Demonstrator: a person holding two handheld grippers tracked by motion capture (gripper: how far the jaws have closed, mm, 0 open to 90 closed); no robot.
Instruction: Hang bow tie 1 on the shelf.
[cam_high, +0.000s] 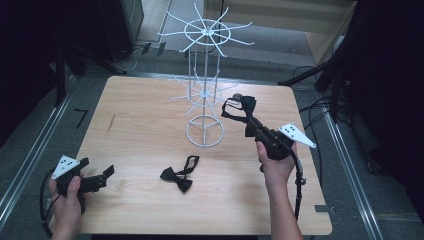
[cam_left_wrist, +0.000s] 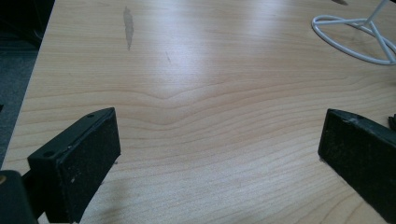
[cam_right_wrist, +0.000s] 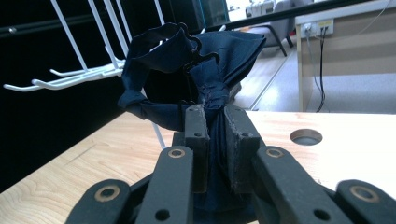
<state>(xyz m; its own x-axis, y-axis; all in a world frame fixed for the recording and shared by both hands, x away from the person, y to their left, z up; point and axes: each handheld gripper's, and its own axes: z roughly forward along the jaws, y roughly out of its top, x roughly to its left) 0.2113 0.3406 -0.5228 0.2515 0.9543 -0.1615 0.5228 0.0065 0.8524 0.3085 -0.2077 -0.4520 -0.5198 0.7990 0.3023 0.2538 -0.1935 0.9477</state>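
bow tie up at the rack, second one waiting on the table

high view first: the right gripper is lifted over the wooden table, clenched on a dark bow tie and holding it just beside the lower ring of arms on the white wire rack. whether the strap touches an arm is hard to say from up here, the cloth is small and dark. a second bow tie lies flat on the table in front of the rack's round base, well apart from both hands. the left gripper sits low at the near left corner, pointing across the table toward that second tie.

left gripper view now: jaws spread wide, released, with bare wood grain between the pads. the rack base curls in at the top right.

right gripper view: here's the grip up close. the two pads are pinched together on the middle of the navy bow tie, its cloth bunched upward and its strap looping above the jaws. the rack's white arms stand just left of it, and a round hole shows in the tabletop to the right.
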